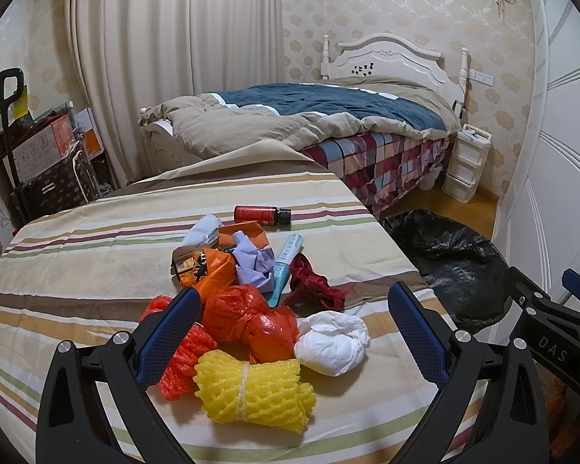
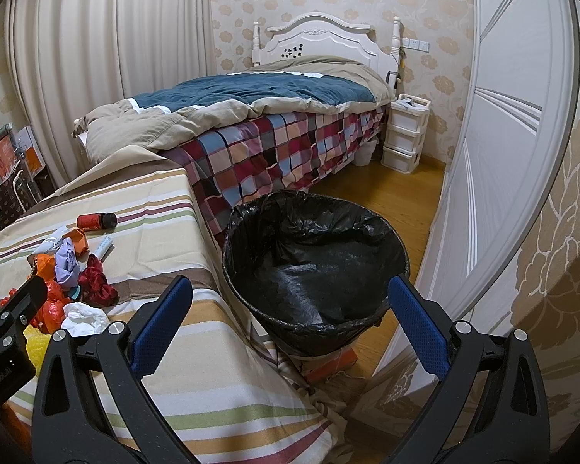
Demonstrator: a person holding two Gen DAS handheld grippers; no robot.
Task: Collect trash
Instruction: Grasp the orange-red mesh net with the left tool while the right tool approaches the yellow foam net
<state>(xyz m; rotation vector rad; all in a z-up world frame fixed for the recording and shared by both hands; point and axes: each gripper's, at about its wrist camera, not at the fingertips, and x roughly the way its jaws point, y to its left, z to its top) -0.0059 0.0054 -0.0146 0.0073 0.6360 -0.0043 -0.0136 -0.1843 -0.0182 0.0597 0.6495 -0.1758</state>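
The trash lies in a loose pile on the striped cloth (image 1: 77, 255), ahead of and between the spread fingers of the left gripper (image 1: 294, 309). Nearest, just below the fingertip line, sits a yellow foam net (image 1: 251, 390), with an orange foam net (image 1: 185, 359) touching it beside the left finger and a white crumpled tissue (image 1: 330, 342) toward the right finger. Beyond them lie an orange plastic bag (image 1: 251, 319), a dark red fabric scrap (image 1: 313, 284), a teal tube (image 1: 286, 266), purple crumpled paper (image 1: 253, 265) and, farthest out, a red bottle (image 1: 261, 214) on its side. The left gripper's fingers stand wide apart, holding nothing.

The right gripper (image 2: 290, 305) is likewise released and empty; between and just past its fingers stands the trash bin (image 2: 313, 270), lined with a black bag, beside the cloth's edge. Beyond both is a bed (image 2: 251, 116).
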